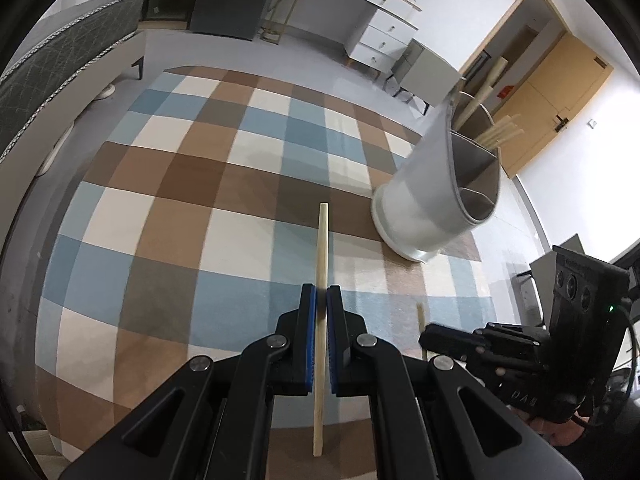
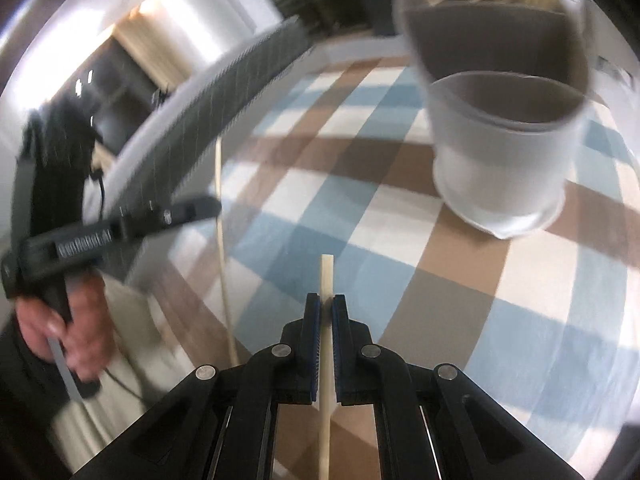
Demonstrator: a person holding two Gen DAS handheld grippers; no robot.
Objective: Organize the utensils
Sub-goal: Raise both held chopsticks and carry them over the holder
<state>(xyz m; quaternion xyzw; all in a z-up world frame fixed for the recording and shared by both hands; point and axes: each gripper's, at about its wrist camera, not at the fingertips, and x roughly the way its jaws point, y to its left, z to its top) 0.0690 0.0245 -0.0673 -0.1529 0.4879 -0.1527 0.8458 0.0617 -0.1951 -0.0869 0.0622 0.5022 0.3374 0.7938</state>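
Observation:
My left gripper [image 1: 321,297] is shut on a pale wooden chopstick [image 1: 322,248], which points forward over the checked tablecloth [image 1: 224,208]. The right gripper [image 2: 327,305] is shut on a second chopstick [image 2: 326,276], held just as upright between its blue pads. A white utensil holder [image 1: 424,200] with divided compartments stands ahead and to the right of the left gripper. In the right wrist view the holder [image 2: 500,160] is blurred, ahead and to the right. Several wooden sticks stand in its far compartments. The right gripper [image 1: 425,338] also shows at the lower right of the left wrist view.
A dark quilted bed or sofa [image 1: 60,64] runs along the left beyond the table edge. White drawers [image 1: 384,36] and a wooden door [image 1: 560,92] stand far behind. A person's hand [image 2: 80,332] grips the left tool's handle.

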